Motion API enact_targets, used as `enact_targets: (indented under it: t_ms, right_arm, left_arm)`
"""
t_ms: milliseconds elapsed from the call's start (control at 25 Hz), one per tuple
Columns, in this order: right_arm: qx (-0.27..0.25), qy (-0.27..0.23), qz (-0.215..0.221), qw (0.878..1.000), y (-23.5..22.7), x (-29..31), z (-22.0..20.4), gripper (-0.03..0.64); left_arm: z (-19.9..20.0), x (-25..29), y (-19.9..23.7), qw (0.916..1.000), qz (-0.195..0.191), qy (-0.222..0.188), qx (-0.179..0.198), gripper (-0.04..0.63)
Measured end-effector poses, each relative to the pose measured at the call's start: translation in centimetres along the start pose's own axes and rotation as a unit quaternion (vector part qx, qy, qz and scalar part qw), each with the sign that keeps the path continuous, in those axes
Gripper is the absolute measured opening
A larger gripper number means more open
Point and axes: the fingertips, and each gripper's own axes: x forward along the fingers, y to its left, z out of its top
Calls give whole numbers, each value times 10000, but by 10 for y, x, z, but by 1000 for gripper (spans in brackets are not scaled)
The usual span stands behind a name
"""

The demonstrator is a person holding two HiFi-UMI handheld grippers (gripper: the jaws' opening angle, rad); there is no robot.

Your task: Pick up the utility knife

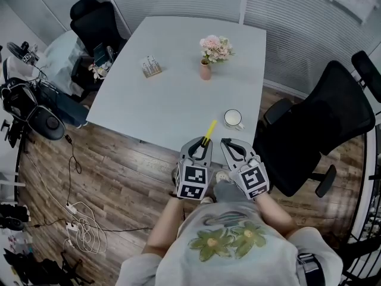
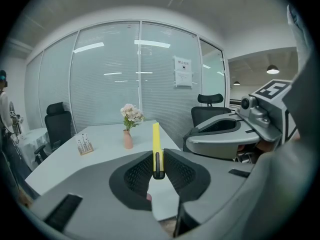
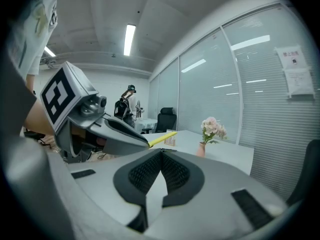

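Between the jaws of the left gripper, set narrow, sits the yellow utility knife, pinched at its dark end and jutting forward over the white table. Alongside, the right gripper has its jaws together on nothing. A good lift probably needs a firm, level pinch, clear of the mug. No brand shows on the knife, and the wall notice is too small to read.

Left gripper: jaws clamped on the utility knife, its yellow length poking out past the tips, nose tipped a little down | Right gripper: just beside the left, jaws pressed together, nothing between | Left forearm and right forearm: bare, tucked in close to the torso
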Motion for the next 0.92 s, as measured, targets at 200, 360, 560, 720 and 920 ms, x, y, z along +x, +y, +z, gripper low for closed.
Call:
enact_targets:
  t_ms: [200,360,560,720,920]
  right_arm:
    - [-2,-40,79,10000,1,5,3,-2]
    - [11,-53,161,9999,2,8,4,-2]
    - [9,-67,242,9997,4,12,4,-2]
    - [-33,-58,256,9996,5,13,2,-2]
    - [-4,-61,286,9996,6,12,3,-2]
  left_arm:
    - [7,-5,2,9999,76,-86,5,67]
    - [8,-7,5,9998,145,-98,-13,66]
    - [8,-8,9,9997,212,-105,-22,67]
    - [7,-10,11,9996,253,-102,-35,66]
    - [8,-11,9,9996,259,-106,-37,66]
